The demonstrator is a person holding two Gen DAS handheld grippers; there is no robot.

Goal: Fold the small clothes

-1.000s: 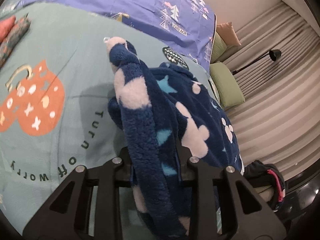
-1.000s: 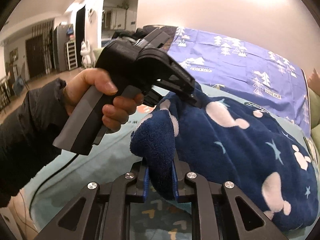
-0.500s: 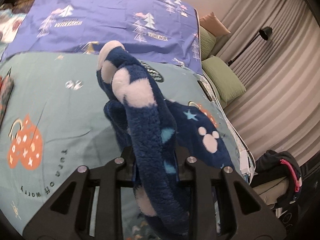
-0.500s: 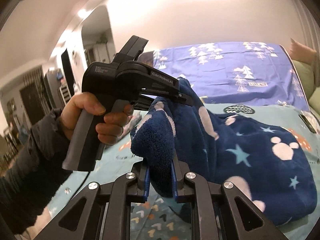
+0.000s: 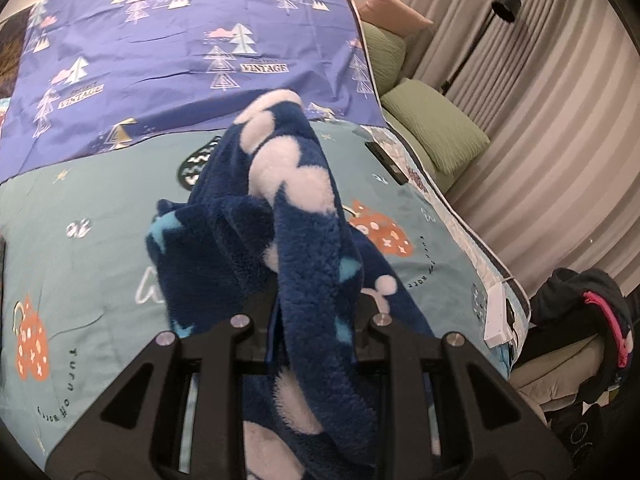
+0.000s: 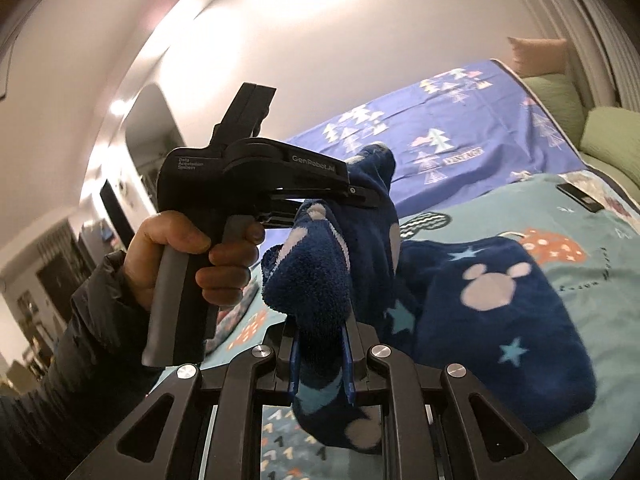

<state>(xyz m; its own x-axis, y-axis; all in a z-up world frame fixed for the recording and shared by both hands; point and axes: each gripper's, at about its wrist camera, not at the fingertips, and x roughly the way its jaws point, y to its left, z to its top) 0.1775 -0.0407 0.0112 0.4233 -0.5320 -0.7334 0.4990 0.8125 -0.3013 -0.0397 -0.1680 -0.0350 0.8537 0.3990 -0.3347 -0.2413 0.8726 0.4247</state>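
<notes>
A navy fleece garment (image 5: 304, 216) with pale mouse-head shapes and light blue stars is lifted off the bed. My left gripper (image 5: 314, 312) is shut on a thick fold of it. My right gripper (image 6: 320, 356) is shut on another edge of the same garment (image 6: 492, 304), whose lower part bunches on the teal bedspread (image 6: 600, 216). In the right wrist view the left gripper (image 6: 360, 194) is held by a hand just left of and above the cloth, pinching its top.
A purple tree-print sheet (image 5: 180, 52) covers the far half of the bed. Green pillows (image 5: 432, 124) lie at the right edge, with curtains and a black floor lamp (image 5: 506, 2) behind. A dark phone (image 5: 386, 158) lies near the bed's right edge. Dark clothes (image 5: 580, 312) sit beside the bed.
Both grippers have risen with the garment, lifting more of it off the bedspread. The views have tilted up toward the far sheet and wall.
</notes>
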